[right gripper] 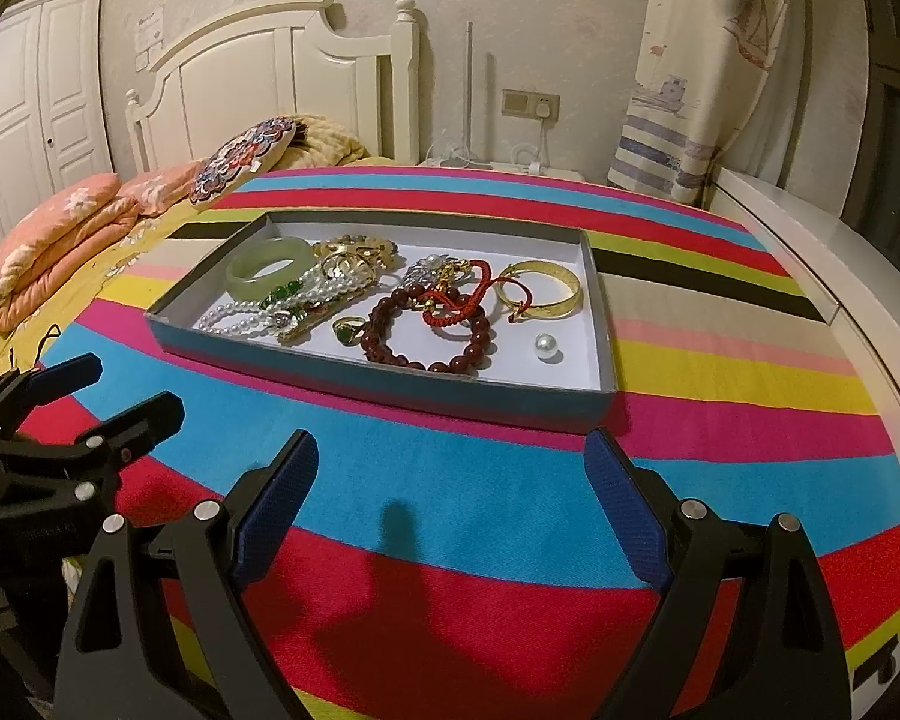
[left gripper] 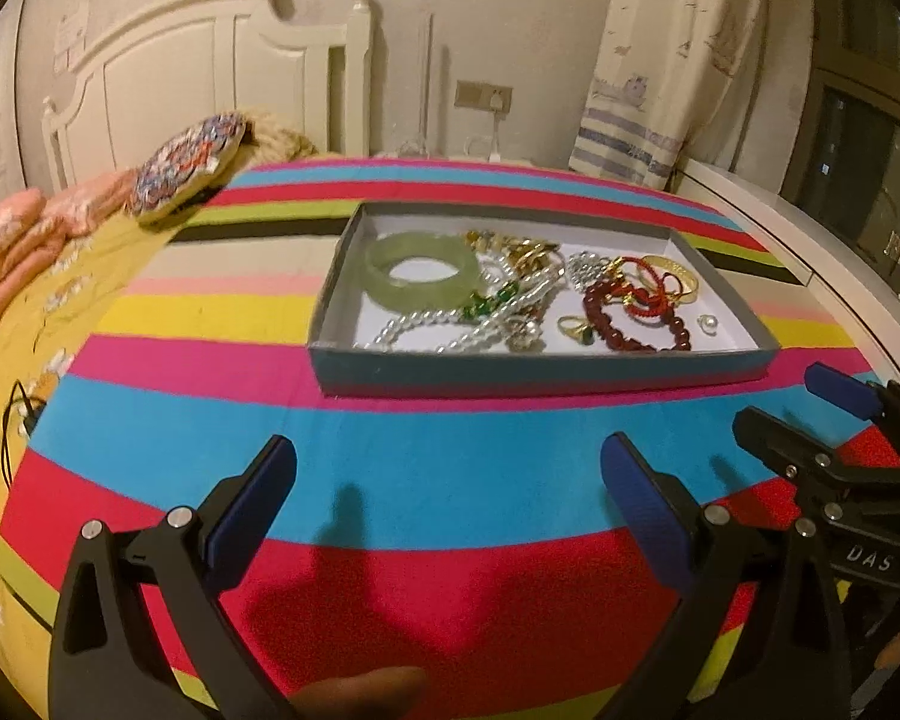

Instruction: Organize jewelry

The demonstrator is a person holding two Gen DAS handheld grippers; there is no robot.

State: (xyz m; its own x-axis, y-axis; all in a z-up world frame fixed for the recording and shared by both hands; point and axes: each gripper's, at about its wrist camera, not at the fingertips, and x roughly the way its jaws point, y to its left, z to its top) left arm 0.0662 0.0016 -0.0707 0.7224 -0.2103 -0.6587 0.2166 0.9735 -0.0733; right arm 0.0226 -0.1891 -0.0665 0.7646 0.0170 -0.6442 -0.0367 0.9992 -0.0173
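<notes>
A shallow grey box with a white floor stands on the striped cloth and holds mixed jewelry: a green jade bangle, a pearl necklace, a dark red bead bracelet, a gold bangle, a gold ring with a green stone and a loose pearl. My left gripper is open and empty in front of the box. My right gripper is open and empty, also in front of it.
The striped cloth covers a round-looking surface. A bed with pink quilts and a patterned cushion lies to the left. A white ledge runs along the right. The right gripper also shows in the left wrist view.
</notes>
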